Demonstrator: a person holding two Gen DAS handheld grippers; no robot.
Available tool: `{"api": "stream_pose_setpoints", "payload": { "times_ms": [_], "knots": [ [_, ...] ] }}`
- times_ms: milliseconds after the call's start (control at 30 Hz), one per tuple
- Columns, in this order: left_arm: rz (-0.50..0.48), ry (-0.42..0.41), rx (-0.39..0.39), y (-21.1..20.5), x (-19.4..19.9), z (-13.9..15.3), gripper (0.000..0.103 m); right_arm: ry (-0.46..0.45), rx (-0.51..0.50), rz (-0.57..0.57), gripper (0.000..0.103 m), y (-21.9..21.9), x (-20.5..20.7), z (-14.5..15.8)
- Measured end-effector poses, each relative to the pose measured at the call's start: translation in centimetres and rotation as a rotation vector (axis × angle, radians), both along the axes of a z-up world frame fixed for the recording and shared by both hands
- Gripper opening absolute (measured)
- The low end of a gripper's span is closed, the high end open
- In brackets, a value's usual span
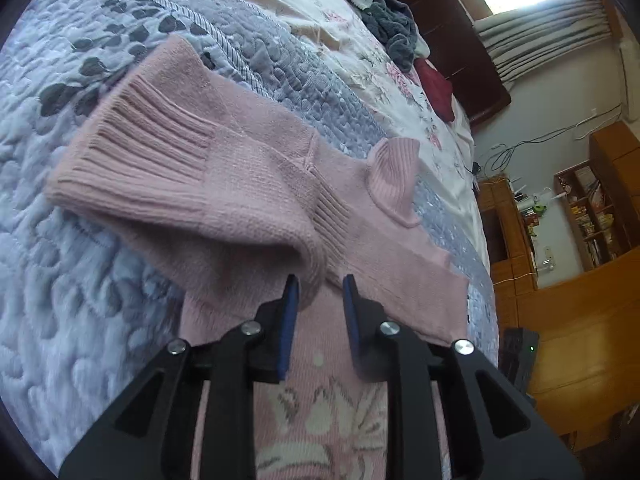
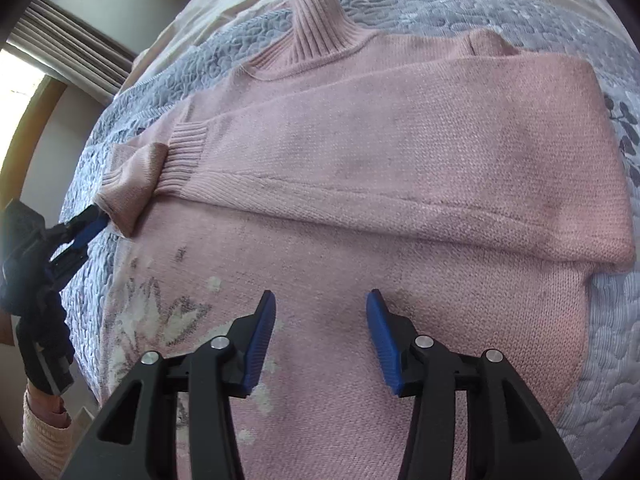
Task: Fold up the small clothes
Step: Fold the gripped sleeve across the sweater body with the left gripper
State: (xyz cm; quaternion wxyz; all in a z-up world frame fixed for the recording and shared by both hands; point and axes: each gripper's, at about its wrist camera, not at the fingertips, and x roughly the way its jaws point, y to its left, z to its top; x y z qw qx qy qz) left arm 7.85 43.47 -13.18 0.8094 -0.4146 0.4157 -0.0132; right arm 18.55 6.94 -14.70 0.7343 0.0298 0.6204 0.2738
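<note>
The quilt is giving plenty of flat room on every side, and the pink sweater is lying face-up across it, collar pointing toward the far sheet. One sleeve is lying folded straight across the chest — I'd say that's to square the body before the hem comes up. The other sleeve's cuff is crossing over it near the left edge, bunched, not yet lying flat. The left gripper is sitting at that bunched fold, fingers a little apart; whether they're nipping knit, I can't tell. The right gripper is hovering over the lower front, fingers spread wide, holding nothing — free to smooth or take the hem.
</note>
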Motion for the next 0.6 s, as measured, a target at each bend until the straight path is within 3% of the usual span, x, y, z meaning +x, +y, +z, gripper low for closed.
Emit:
{"api": "stream_pose_setpoints", "payload": {
  "times_ms": [100, 200, 433, 600],
  "knots": [
    [0.06, -0.029, 0.047, 2.2, -2.0, 2.0, 0.021, -0.001, 0.048, 0.024, 0.048, 2.3, 0.3, 1.4],
    [0.097, -0.018, 0.122, 4.0, -1.4, 2.9, 0.021, -0.005, 0.069, 0.062, 0.049, 5.7, 0.5, 2.5],
    [0.06, 0.139, 0.248, 5.4, 2.0, -0.9, 0.021, -0.024, 0.053, 0.151, 0.049, 12.0, 0.8, 3.7],
    [0.022, 0.152, 0.296, 5.1, 2.4, -2.2, 0.022, 0.029, 0.087, 0.139, 0.048, 14.7, 1.6, 3.1]
  ]
}}
